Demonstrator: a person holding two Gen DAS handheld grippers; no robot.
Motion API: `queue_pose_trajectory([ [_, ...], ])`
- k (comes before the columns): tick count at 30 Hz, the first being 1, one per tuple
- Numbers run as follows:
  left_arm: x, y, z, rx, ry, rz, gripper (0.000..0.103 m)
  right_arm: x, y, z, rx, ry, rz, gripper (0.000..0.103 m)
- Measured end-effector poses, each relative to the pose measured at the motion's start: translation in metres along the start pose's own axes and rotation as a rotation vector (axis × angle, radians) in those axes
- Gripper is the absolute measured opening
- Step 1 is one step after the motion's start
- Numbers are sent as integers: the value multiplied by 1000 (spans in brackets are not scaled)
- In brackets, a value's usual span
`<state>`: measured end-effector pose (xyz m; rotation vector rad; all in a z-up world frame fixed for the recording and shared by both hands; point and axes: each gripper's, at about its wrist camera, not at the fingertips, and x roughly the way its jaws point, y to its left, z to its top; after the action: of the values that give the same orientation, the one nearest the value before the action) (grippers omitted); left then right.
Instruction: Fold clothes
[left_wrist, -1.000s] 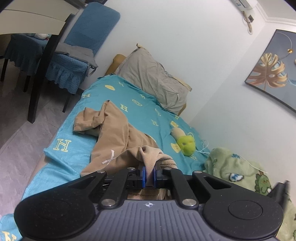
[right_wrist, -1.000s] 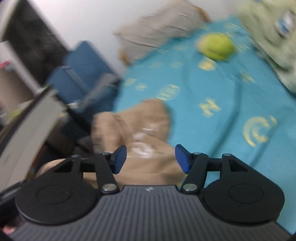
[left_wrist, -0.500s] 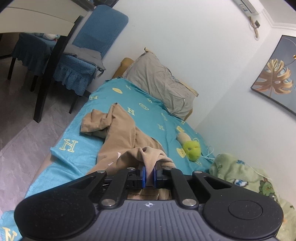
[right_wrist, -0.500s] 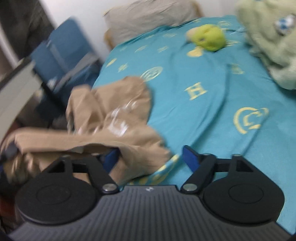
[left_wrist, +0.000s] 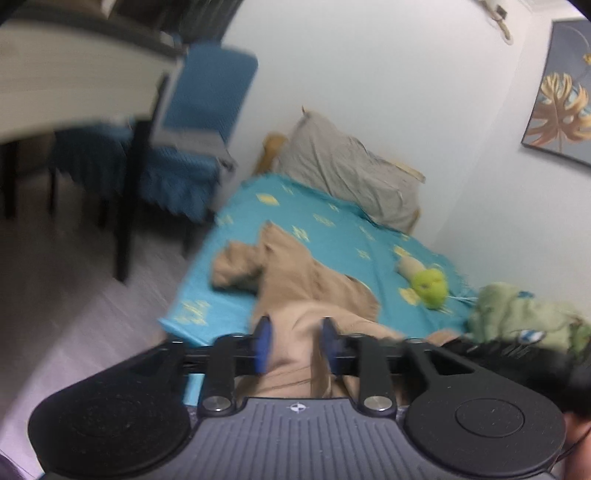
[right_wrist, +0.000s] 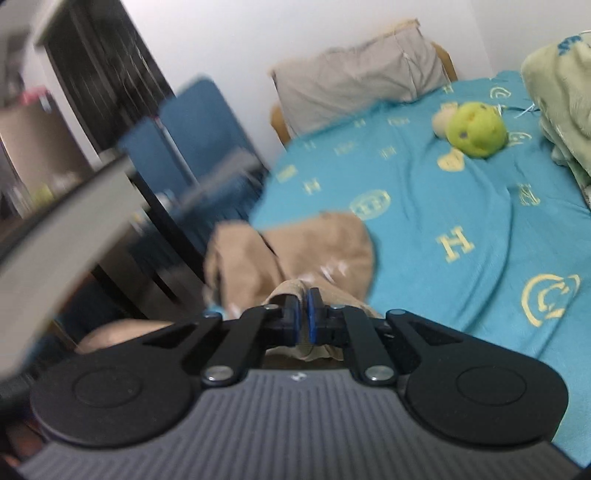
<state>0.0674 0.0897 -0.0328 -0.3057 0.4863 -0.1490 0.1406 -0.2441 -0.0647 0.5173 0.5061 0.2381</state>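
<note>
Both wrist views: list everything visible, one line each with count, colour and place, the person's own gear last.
tan garment: one, tan, crumpled on the bed's near part
bedsheet: one, teal with yellow print, covering the bed
pillow: one, grey, at the bed's head by the wall
plush toy: one, yellow-green, on the sheet
blanket: one, pale green, bunched at the bed's side
chair: one, blue cover, beside the bed
picture: one, gold leaf print, on the wall
left gripper: black, blue pads, jaws opening, garment between them
right gripper: black, blue pads, shut on garment
</note>
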Motion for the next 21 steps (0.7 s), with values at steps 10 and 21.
queue_pose_trajectory([
  [10,-18,-86,-35,388,-29,-173,78,-28,18,24,46,-13,182,8],
  [21,24,-129,-69,328,-144,167,80,-40,12,22,92,-74,126,8],
])
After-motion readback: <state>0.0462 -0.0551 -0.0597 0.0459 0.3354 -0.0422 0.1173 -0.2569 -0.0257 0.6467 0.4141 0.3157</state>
